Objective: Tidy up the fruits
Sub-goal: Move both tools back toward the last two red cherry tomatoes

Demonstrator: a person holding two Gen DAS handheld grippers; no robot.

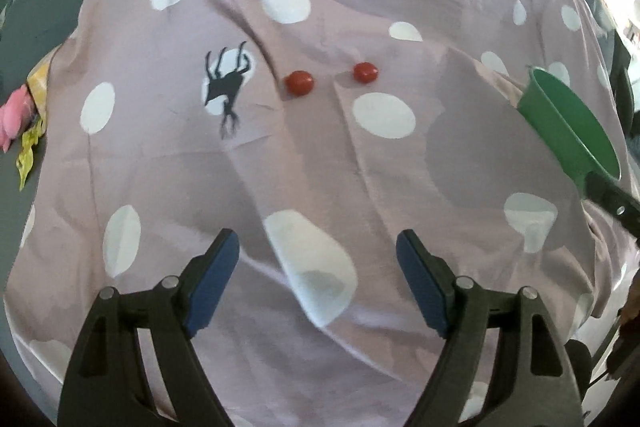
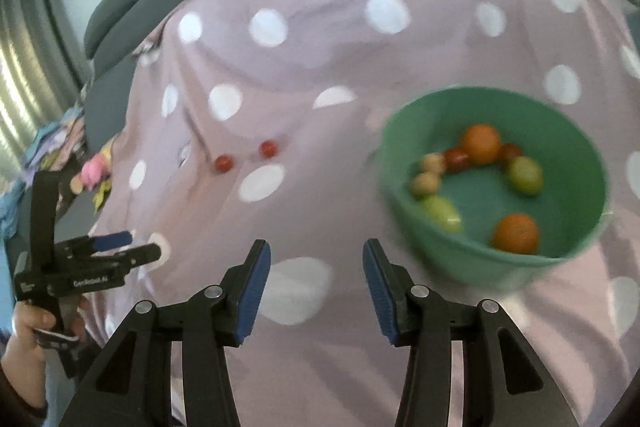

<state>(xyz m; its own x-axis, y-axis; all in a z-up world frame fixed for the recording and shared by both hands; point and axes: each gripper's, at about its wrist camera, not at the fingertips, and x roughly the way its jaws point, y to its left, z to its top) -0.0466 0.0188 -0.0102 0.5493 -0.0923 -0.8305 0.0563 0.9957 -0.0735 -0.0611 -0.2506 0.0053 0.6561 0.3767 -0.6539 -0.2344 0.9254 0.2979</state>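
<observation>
Fruit at risk of rolling on loose cloth

Two small round red fruits, one to the left (image 1: 299, 82) and one to the right (image 1: 365, 72), lie near each other on a mauve fabric cover with white polka dots (image 1: 320, 187), which drapes in soft folds over what may be a sofa or bed; the support beneath cannot be told. A green plastic bowl (image 2: 496, 259) sits on the same cloth, well apart from the red pair, and already holds two orange round fruits, two yellow-green ones, two beige ones and some dark red ones.

The left hand-held gripper (image 1: 318, 263) hovers above the cloth with its blue-padded jaws wide and nothing between them, aimed toward the red pair but well short of it. The right hand-held gripper (image 2: 316, 275) is also spread wide and empty, just beside the bowl's near rim.

The judged hazards come mostly from the surface. The cloth is wrinkled and yielding, so a descending jaw may press a fold and tip a red fruit into rolling away, or pinch fabric along with it. The fruits are small and smooth, so an off-centre squeeze could squirt one out sideways. The two lie close enough that grasping one may nudge the other. The bowl rests on soft ground and looks tilted, so a bump from the right hand-held gripper could spill it.
</observation>
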